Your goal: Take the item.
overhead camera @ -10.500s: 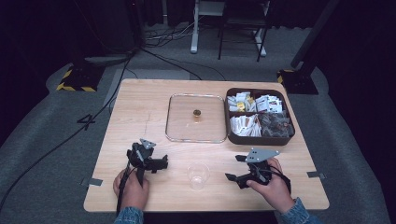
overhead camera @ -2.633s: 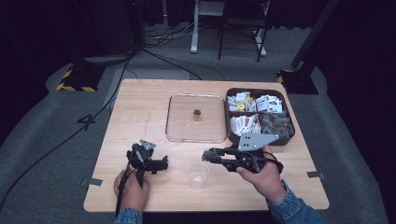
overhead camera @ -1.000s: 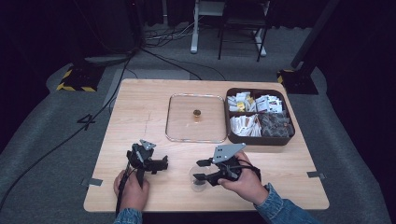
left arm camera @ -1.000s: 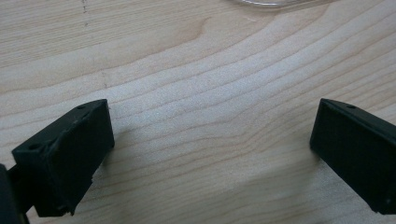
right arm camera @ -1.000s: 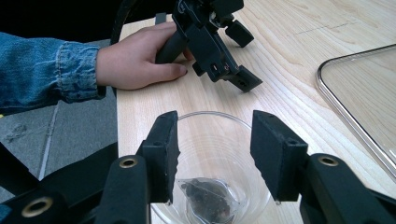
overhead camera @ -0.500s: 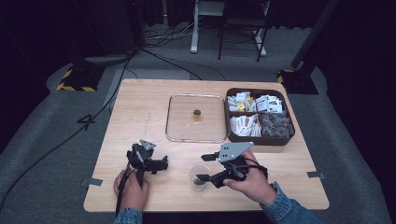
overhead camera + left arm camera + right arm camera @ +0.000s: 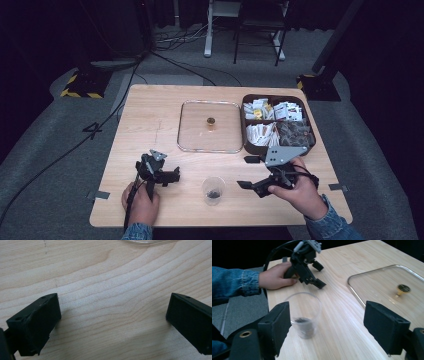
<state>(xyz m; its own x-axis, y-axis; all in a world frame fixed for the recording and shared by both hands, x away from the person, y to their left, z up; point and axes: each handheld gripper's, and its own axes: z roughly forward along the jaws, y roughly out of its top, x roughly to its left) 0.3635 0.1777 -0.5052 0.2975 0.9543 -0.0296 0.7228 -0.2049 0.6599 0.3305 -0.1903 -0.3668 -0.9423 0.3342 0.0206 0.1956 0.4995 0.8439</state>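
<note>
Gleaming clear round plastic cup [image 7: 213,189] on pale grained wooden table [image 7: 150,120]

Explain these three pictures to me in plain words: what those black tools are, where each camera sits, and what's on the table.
A person sits at a wooden table holding a hand-operated two-jaw clamp in each hand: the left gripper and the right gripper. One picture looks down from above. The other two come from cameras riding on each gripper, looking out between its black jaws. Both grippers are open and hold nothing. On the table lie a clear plastic cup with something dark at its bottom, a glass lid with a gold knob, and a dark tray of small packets.
</note>
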